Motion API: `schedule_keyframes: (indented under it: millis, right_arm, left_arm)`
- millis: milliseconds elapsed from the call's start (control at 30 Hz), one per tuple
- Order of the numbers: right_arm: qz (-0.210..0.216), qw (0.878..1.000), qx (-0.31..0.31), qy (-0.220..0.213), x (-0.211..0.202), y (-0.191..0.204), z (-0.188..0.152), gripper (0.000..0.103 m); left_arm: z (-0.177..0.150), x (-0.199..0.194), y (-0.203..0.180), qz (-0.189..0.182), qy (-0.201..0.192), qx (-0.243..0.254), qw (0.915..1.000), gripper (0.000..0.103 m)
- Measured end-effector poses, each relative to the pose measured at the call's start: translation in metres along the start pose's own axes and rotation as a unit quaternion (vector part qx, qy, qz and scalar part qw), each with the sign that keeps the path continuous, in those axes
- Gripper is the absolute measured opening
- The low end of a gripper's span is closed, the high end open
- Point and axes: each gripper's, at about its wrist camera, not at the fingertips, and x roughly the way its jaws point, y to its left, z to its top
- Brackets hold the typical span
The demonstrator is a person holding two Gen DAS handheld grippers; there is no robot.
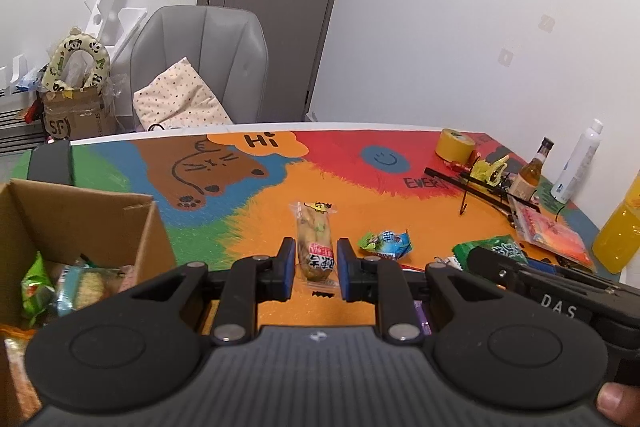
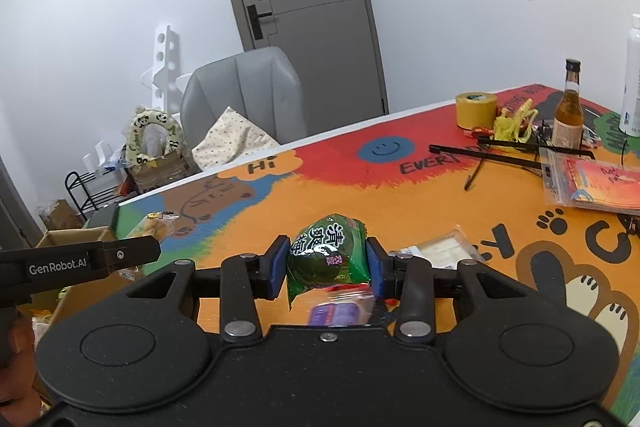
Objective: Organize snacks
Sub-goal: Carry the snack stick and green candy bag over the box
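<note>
At the centre of the left wrist view, the left claw (image 1: 316, 261) is straddling a long tan snack packet (image 1: 315, 241) lying on the painted counter (image 1: 360, 195); its blue pads (image 1: 289, 267) are sitting either side of the packet with slim gaps showing, so it is reading as released rather than gripping. Just right of it a small blue-and-green wrapper (image 1: 386, 241) is lying on the orange paint. At the lower left of that frame an open cardboard box (image 1: 80, 211) is holding several packets, among them a green bag (image 1: 36, 287); the right wrist view is showing only a sliver of this box (image 2: 72, 237) at its left edge, behind the other tool's arm.

The right wrist view is showing what the left one barely catches: the right claw (image 2: 327, 269) is clenched on a green snack pouch (image 2: 330, 257), pads pressing both its sides, and a blurred purple packet (image 2: 340, 311) is sitting beneath it. Only that view is revealing a flat pale packet (image 2: 436, 249) on the counter to the right of the claw. Both views are taking in the yellow tape roll (image 2: 476, 111), the amber bottle (image 2: 568, 111) and a zip bag with red contents (image 2: 592, 181) toward the upper right. The orange drink bottle (image 1: 620, 227) is appearing only at the right edge of the left wrist view.
</note>
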Motion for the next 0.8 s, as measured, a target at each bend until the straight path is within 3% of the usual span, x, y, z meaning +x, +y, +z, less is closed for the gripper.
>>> schedule_keyframes:
  millis: [800]
  right_arm:
    - [0.033,0.999,-0.030,-0.024,-0.019,0.095,-0.008,0.038]
  left_arm:
    - [-0.003,-0.070,0.079,0.019,-0.024,-0.012,0.9995,0.020]
